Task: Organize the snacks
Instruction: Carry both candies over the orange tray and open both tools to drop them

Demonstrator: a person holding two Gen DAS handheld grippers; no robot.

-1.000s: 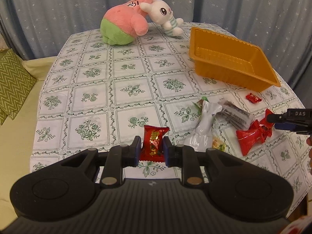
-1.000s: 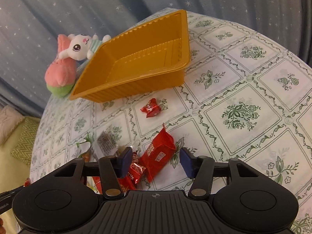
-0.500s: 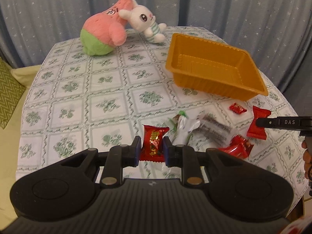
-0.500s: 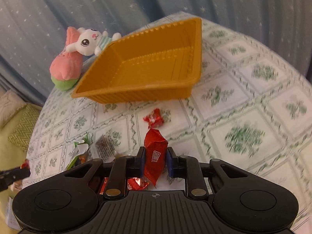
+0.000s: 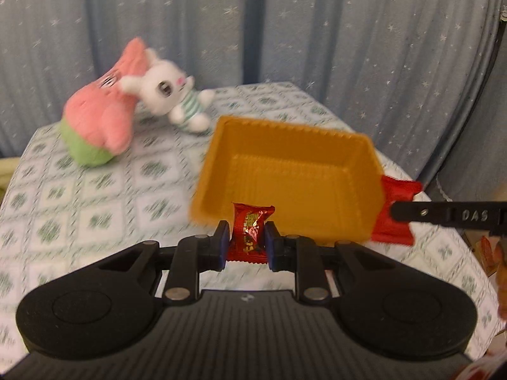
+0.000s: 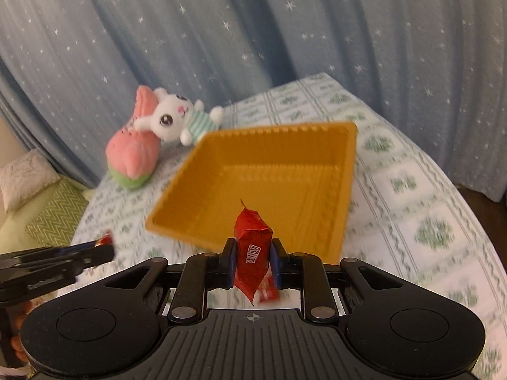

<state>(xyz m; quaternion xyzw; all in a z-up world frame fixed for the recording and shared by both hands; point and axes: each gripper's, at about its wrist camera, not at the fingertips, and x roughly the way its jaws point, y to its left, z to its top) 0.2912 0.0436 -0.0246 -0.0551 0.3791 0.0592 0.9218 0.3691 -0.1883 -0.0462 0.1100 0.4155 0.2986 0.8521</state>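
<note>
Two grippers: both in view, each clamped on one snack, both held in front of the near rim of the tray.
Left gripper (image 5: 244,247): black, two blue pads pressed flat on a small dark-red foil candy packet with gold print (image 5: 252,232); packet upright between the pads, its top edge overlapping the tray's near wall in the left wrist view.
Right gripper (image 6: 252,264): black, jaws just closed, now tight on a bright-red crinkled snack wrapper with white lettering (image 6: 253,253); wrapper stands on end, its pointed tip up over the tray's near rim in the right wrist view, lower tip hanging below the pads.
Loose item: small red-and-white wrapped piece (image 6: 268,291) seen below the right gripper pads, short of the tray; blurred, whether it lies on the cloth cannot be told.
Tray: orange ridged plastic rectangular tray (image 5: 332,190), floor bare, resting on the table.
Table: white tablecloth with green floral squares (image 5: 95,209), under and around the tray.
Beyond tray, left corner: white plush rabbit in a green-striped shirt (image 5: 171,95) leaning on a pink and green plush toy (image 5: 101,120).
Backdrop: blue star-print curtain (image 5: 317,31) behind the table.
</note>
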